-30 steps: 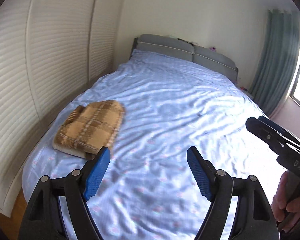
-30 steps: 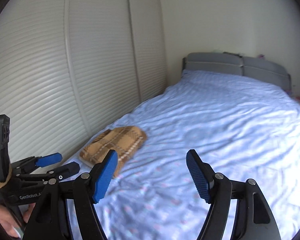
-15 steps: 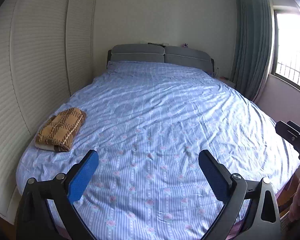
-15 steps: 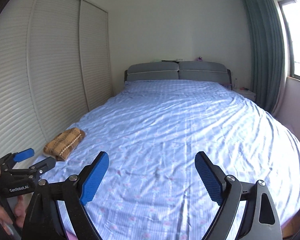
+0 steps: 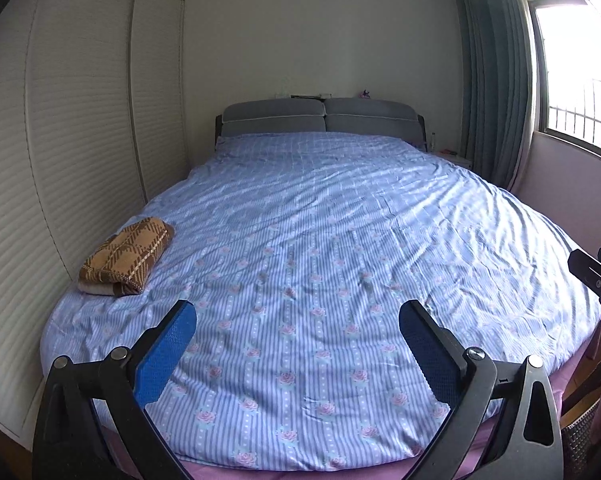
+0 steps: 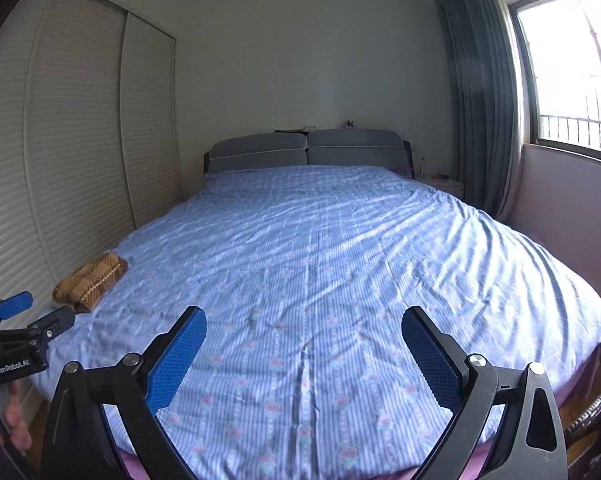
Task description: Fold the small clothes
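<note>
With the folded brown plaid garment (image 5: pixel 125 258) set aside at the bed's (image 5: pixel 320 280) near left corner, the left tongs (image 5: pixel 296 350) gaped empty while the right tongs (image 6: pixel 303 354) were opening, holding nothing, probably freed for another piece.

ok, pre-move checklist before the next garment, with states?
1. Left gripper empty, wide open: ok.
2. Right gripper empty, jaws opening: ok.
3. Brown plaid garment folded, lying on the bed near its left edge: ok.
4. Both grippers clear of that garment: ok.
5. Next garment to fold in view: not ok, none on the bed.
6. Fold tidy underneath: cannot tell.
</note>
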`<state>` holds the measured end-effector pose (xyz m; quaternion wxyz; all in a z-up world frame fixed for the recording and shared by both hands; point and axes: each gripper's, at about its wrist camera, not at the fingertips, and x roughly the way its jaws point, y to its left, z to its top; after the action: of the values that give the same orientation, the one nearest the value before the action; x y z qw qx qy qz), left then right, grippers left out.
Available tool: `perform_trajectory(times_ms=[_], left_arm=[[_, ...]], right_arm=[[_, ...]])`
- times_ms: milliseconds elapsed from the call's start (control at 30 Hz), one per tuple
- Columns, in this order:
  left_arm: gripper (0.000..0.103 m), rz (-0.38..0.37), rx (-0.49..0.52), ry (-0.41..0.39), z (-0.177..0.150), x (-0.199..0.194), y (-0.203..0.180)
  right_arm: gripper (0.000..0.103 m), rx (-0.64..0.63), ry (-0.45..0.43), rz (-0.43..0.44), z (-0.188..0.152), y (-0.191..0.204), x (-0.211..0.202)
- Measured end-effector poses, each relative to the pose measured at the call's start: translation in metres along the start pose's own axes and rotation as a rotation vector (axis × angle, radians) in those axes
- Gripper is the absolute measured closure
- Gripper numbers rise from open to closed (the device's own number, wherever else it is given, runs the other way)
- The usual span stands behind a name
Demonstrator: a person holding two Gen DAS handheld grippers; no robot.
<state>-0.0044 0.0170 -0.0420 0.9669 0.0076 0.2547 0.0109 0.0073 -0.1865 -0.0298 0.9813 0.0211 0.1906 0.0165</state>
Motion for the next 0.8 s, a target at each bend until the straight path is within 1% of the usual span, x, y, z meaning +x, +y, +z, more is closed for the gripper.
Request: perform_trajectory(times_ms=[233,367,567,800], left_arm=[[0.0,-0.022,-0.046,0.018,-0.018,0.006,0.007],[0.0,-0.003,-0.036,0.012,-0.024,0.007,0.01],[0.0,0.011,-0.037,0.0,-0.027,0.006,0.015],[0.0,0.013,-0.029,-0.009,-0.026,0.003,0.014]], right_arm=[[0.004,-0.003,0.007,0.0,-0.017,-0.001,0.002],[0.004,-0.004,0.007,-0.002,-0.024,-0.002,0.003],[0.004,-0.01,0.024,-0.001,-0.027,-0.002,0.006],[0.004,-0.022,0.014,0.006,-0.024,0.0,0.0]])
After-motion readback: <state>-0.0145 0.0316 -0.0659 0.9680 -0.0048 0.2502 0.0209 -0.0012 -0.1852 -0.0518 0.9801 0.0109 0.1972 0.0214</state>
